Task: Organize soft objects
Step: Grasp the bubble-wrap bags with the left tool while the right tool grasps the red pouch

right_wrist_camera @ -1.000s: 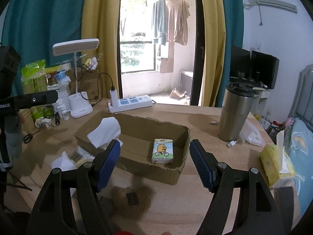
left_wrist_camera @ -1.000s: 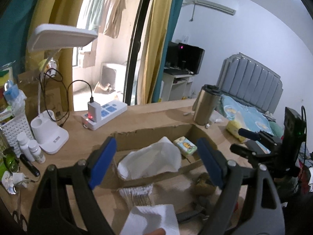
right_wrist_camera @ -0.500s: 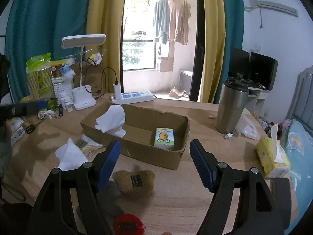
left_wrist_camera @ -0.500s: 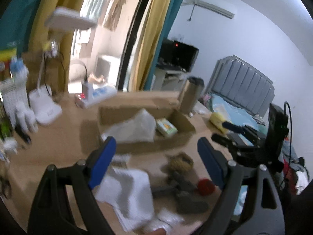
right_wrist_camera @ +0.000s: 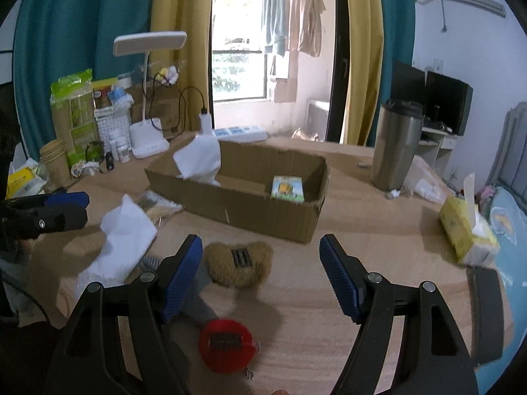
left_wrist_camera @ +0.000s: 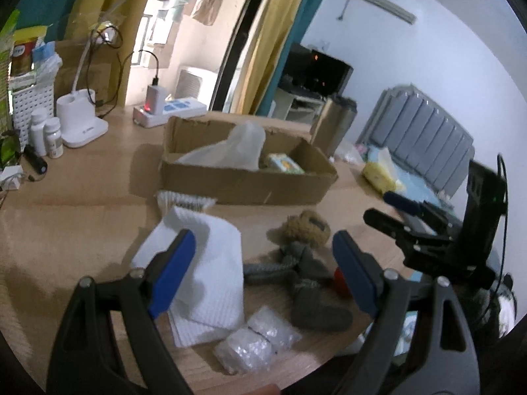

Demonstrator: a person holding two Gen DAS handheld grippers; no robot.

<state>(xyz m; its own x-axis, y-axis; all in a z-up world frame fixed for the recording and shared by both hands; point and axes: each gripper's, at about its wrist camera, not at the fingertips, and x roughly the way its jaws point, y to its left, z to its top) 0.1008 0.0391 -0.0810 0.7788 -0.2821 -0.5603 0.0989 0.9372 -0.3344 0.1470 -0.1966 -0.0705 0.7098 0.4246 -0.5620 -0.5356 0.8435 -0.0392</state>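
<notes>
A cardboard box [right_wrist_camera: 280,212] [left_wrist_camera: 243,184] sits mid-table, holding a white cloth [right_wrist_camera: 199,159] [left_wrist_camera: 237,148] and a small tissue pack [right_wrist_camera: 287,189] [left_wrist_camera: 285,164]. In front of it lie a white towel [left_wrist_camera: 201,273] [right_wrist_camera: 122,240], a brown plush [right_wrist_camera: 238,263] [left_wrist_camera: 308,228], grey knit socks [left_wrist_camera: 303,283], a red round item [right_wrist_camera: 225,345] and a bubble-wrap bundle [left_wrist_camera: 253,342]. My left gripper [left_wrist_camera: 260,273] is open above the towel and socks. My right gripper [right_wrist_camera: 260,276] is open above the brown plush. Each gripper shows in the other's view, the right [left_wrist_camera: 395,210] and the left [right_wrist_camera: 62,210].
A steel tumbler [right_wrist_camera: 397,146], a yellow tissue pack [right_wrist_camera: 467,230], a desk lamp [right_wrist_camera: 148,92], a power strip [left_wrist_camera: 171,113], bottles [left_wrist_camera: 47,135] and a white basket [right_wrist_camera: 112,125] ring the wooden table [right_wrist_camera: 378,263]. A striped cloth [left_wrist_camera: 184,200] lies against the box's front.
Both grippers have pulled back and up from the box. The loose soft things in front of the box have come into view under them. Both stay open.
</notes>
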